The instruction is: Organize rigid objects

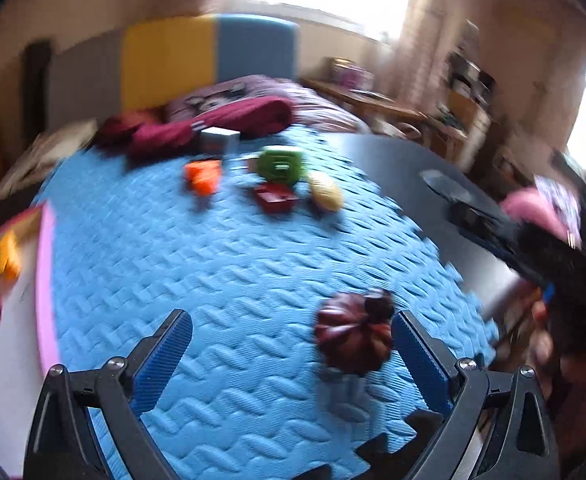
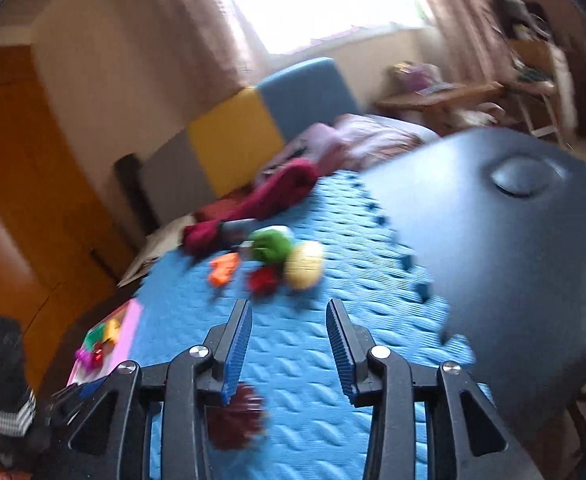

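Blue-padded and spread wide, the left gripper (image 1: 293, 336) hangs empty over a blue foam mat (image 1: 221, 264), while a dark red ribbed toy (image 1: 353, 330), pumpkin-like in shape, lies on the mat just inside its right-hand finger; whether pad and toy touch cannot be told through the blur. Seen from the other wrist, the right gripper (image 2: 289, 344) holds nothing either, its jaws standing partly apart with only mat between them, and the same dark red toy (image 2: 235, 420) shows low in that view, under its left-hand finger. Farther up the mat a cluster of small toys waits: an orange piece (image 1: 203, 176), a green toy (image 1: 281, 162), a red box-shaped piece (image 1: 277, 198) and a yellow oval toy (image 1: 325, 190), the last three close together. At the mat's left edge sits a pink-rimmed white board (image 1: 47, 280) already carrying a few colourful pieces, likely the collecting spot, though that is a guess. A black tabletop (image 2: 493, 260) extends beyond the mat on the right. Judging by the layout, the dark red toy is the piece in hand to gather next; a clean pick would mean centring it between the left gripper's pads, coming down until they flank its widest ribs, then closing squarely so the rounded body does not squirt out sideways. Both tools tilt downward toward the mat, the left more steeply, and heavy blur softens both views.
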Tool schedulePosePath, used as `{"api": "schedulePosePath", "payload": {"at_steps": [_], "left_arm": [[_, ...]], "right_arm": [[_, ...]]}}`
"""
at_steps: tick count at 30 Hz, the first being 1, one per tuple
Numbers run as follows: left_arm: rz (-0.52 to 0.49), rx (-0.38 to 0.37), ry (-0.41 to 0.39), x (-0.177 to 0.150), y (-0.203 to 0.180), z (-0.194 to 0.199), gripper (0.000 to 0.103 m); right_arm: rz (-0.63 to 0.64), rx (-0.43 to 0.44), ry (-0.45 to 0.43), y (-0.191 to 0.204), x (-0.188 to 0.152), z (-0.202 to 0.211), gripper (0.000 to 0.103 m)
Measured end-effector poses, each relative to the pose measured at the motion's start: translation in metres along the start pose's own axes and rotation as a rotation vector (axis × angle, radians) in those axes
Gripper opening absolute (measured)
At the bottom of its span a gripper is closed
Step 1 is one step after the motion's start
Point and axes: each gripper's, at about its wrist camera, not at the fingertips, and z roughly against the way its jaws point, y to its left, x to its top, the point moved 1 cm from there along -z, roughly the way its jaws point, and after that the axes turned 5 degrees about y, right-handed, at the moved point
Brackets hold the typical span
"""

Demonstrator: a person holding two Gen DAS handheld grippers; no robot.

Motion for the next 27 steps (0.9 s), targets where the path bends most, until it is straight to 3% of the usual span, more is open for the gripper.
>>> {"api": "schedulePosePath", "payload": {"at_steps": [4, 6, 8, 10, 14, 15, 16, 17, 27], "left_arm": [[-0.128, 0.026, -0.016, 0.002, -0.03, -0.013, 0.099], [-0.164, 0.02, -0.021, 0.004, -0.037, -0.019, 0.088], [-0.19, 0.001, 0.005, 0.006, -0.041, -0.031, 0.059], [-0.16, -0.049, 0.039, 0.009, -0.037, -0.041, 0.054], [-0.117, -0.084, 0.02, 0.009, -0.03, -0.041, 0.049], [-0.121, -0.09, 0.004, 0.009, -0.03, -0.039, 0.044], [-0.129, -0.097, -0.014, 0.009, -0.03, -0.035, 0.027], [-0.139, -0.089, -0.021, 0.01, -0.03, -0.033, 0.024], [-0.048, -0.035, -0.018, 0.012, 0.005, -0.023, 0.024]], "right_arm": [[-0.014, -0.025, 0.035, -0.011, -0.001, -0.01, 0.04], [-0.008, -0.039, 0.05, -0.013, -0.002, -0.014, 0.04], [-0.001, -0.036, 0.068, -0.014, -0.002, -0.021, 0.04], [-0.001, -0.037, 0.08, -0.015, -0.002, -0.026, 0.04], [0.01, -0.032, 0.104, -0.014, -0.001, -0.039, 0.04], [0.015, -0.032, 0.109, -0.014, -0.001, -0.042, 0.04], [0.02, -0.032, 0.116, -0.013, 0.0, -0.045, 0.04], [0.022, -0.033, 0.12, -0.013, 0.0, -0.047, 0.04], [0.054, -0.04, 0.183, -0.001, 0.01, -0.087, 0.04]]}}
